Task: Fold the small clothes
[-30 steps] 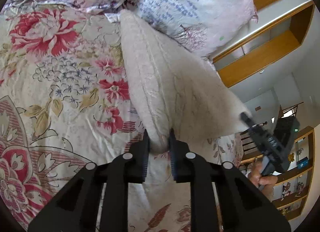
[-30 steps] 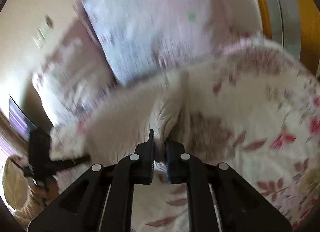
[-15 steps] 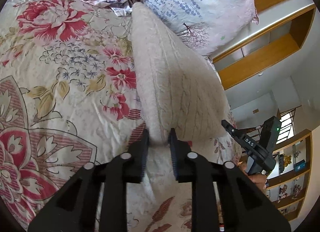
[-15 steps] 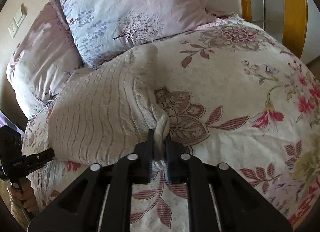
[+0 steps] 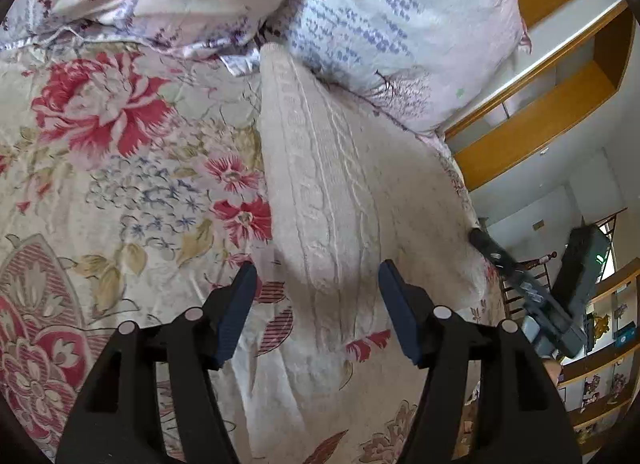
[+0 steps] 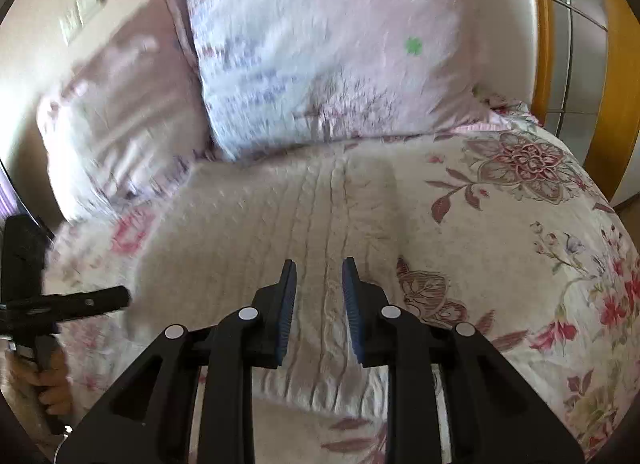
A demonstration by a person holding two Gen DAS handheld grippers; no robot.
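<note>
A cream cable-knit garment (image 5: 336, 200) lies flat on the floral bedspread (image 5: 120, 168), its far end against the pillows. My left gripper (image 5: 314, 296) hovers over its near edge with jaws opening wide; the pads do not touch the knit. In the right wrist view the same garment (image 6: 248, 232) spreads out under my right gripper (image 6: 319, 292), whose jaws are opening with a narrow gap and nothing pinched. The right gripper (image 5: 536, 292) also shows at the right edge of the left wrist view, and the left gripper (image 6: 64, 304) at the left of the right wrist view.
Two lilac-print pillows (image 5: 400, 20) (image 6: 320, 48) lean at the head of the bed. A wooden bed frame (image 6: 540, 24) and wooden shelves (image 5: 540, 116) stand beyond. A hand (image 6: 44, 384) holds the left gripper's handle. The bedspread (image 6: 520, 244) slopes away at the right.
Both grippers were shut on the lifted knit garment; both have let go and their jaws have parted. The garment has dropped flat onto the bedspread.
</note>
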